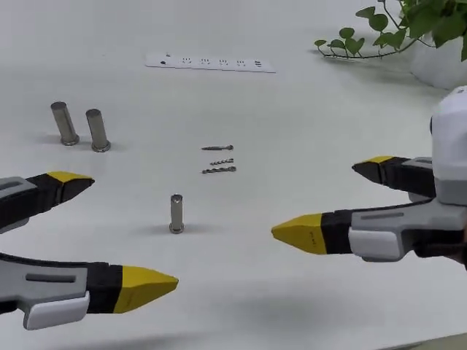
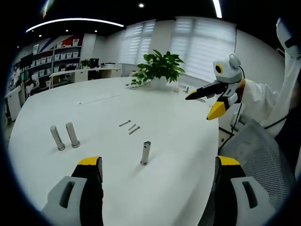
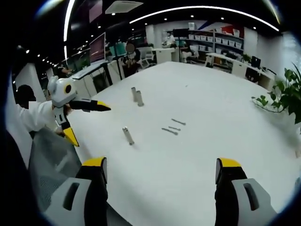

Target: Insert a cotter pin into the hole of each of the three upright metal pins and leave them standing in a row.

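Three metal pins stand upright on the white table: two close together (image 1: 64,122) (image 1: 97,130) at the far left, one alone (image 1: 176,214) nearer the front (image 2: 146,153) (image 3: 127,135). Three cotter pins (image 1: 218,159) lie side by side in the middle (image 2: 130,126) (image 3: 173,126). My left gripper (image 1: 117,233) hangs open at the lower left, nothing between its yellow-tipped jaws. My right gripper (image 1: 328,200) is open at the right, also empty. Both sit above the table, apart from every pin.
A white power strip (image 1: 210,63) lies at the back of the table. A potted plant (image 1: 408,29) stands at the far right corner (image 2: 157,68). A mesh chair (image 2: 254,155) sits beside the table edge.
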Available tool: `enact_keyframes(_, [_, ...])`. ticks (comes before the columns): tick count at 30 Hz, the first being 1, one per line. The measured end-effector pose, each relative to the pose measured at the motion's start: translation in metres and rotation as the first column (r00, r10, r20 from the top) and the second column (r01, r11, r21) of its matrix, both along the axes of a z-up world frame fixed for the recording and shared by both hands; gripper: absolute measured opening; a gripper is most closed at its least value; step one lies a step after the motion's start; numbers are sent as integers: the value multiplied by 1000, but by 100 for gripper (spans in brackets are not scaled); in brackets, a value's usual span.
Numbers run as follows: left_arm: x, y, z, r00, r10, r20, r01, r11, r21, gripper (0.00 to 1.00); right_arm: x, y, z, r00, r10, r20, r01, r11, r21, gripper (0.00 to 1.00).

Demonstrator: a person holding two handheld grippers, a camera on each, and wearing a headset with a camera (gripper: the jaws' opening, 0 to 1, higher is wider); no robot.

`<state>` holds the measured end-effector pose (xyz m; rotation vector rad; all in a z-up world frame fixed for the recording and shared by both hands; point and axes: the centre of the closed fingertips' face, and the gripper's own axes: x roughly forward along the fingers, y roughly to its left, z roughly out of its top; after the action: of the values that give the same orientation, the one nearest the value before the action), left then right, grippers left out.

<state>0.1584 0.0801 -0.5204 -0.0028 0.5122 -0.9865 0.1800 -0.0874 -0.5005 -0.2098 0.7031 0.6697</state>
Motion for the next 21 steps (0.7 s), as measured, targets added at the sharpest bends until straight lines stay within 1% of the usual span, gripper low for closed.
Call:
enact_keyframes(2, [0, 3, 0, 1000, 0, 10, 0, 1000, 7, 99, 9, 2, 4, 1000, 24, 6, -24, 1000, -18, 94])
enact_keyframes(5, [1, 6, 0, 1000, 5, 10, -5, 1000, 11, 99, 21, 7, 10, 999, 41, 12, -41, 999, -7, 95])
enact_keyframes(6, [1, 7, -1, 1000, 6, 10, -6, 1000, 17, 99, 25, 9, 10, 998, 58, 11, -58, 998, -4, 94])
enact_keyframes(8, [0, 11, -6, 1000, 2, 14, -2, 999, 47, 99, 34, 11, 13, 997, 77, 15, -77, 997, -9, 94])
enact_keyframes(11, [-2, 13, -11, 1000, -6, 7, 6, 998, 68, 99, 40, 14, 15, 992, 123, 21, -122, 992, -37, 93])
enact_keyframes(12, [-2, 14, -15, 1000, -3, 1, 3, 997, 78, 99, 42, 15, 16, 990, 136, 22, -135, 990, -46, 92])
enact_keyframes(13, [-2, 14, -17, 1000, 4, -8, -3, 997, 75, 99, 43, 16, 17, 988, 150, 28, -148, 987, -55, 91])
enact_keyframes(14, [-4, 14, -18, 1000, 4, -25, -3, 998, 65, 99, 45, 19, 19, 983, 177, 40, -174, 982, -72, 90])
enact_keyframes(15, [-5, 13, -17, 999, 1, -33, 0, 999, 47, 99, 46, 20, 20, 981, 192, 41, -188, 979, -81, 89])
enact_keyframes(17, [-4, 13, -16, 1000, 9, -29, -8, 999, 39, 99, 49, 22, 19, 976, 217, 30, -214, 973, -90, 88])
enact_keyframes(19, [-4, 14, -15, 1000, 10, -25, -10, 999, 39, 99, 53, 24, 18, 973, 232, 18, -229, 969, -95, 86])
enact_keyframes(21, [-3, 16, -16, 1000, 22, -21, -21, 999, 47, 99, 57, 28, 17, 969, 246, 9, -244, 966, -89, 86])
